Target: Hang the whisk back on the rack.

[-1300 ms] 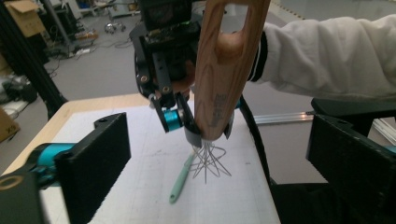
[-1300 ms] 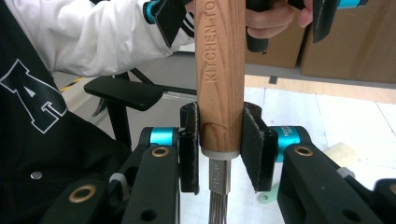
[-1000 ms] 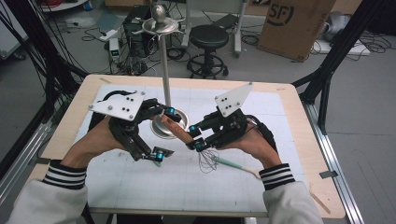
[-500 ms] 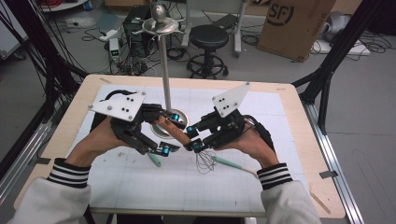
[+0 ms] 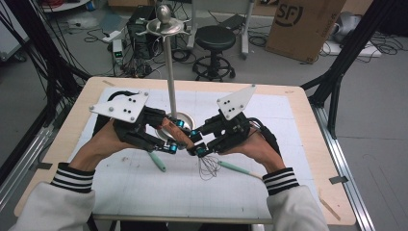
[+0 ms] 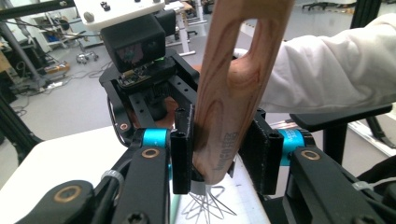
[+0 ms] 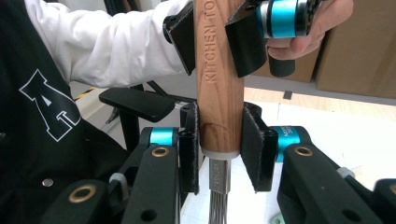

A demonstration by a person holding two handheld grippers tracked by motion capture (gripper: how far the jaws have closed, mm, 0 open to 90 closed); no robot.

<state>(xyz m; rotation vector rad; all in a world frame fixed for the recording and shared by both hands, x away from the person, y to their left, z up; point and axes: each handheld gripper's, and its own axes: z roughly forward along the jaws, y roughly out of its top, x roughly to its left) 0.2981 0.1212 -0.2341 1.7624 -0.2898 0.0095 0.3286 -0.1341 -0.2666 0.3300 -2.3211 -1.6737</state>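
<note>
We see one whisk [image 5: 208, 161], its handle [image 7: 219, 93] clamped by both level grippers, left [image 5: 177, 137] just closing, right [image 5: 193, 142].

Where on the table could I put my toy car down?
Bare mat lies near the front edge, between the sleeves, and at the far right corner. It is crowded mid-table around the stand's base, both grippers, the wooden-handled whisk and the two green-handled utensils.

Floor: grey [image 5: 375, 96], bare, with cables strewn across the upper left of the frame.
Stool: black round stool [image 5: 215, 36] at top centre, behind the table.
Box: brown cardboard box [image 5: 308, 24] at upper right.
Frame: black struts [image 5: 337, 72] at right.
Table: pale wooden edge [image 5: 308, 115], white gridded mat [image 5: 144, 187].
</note>
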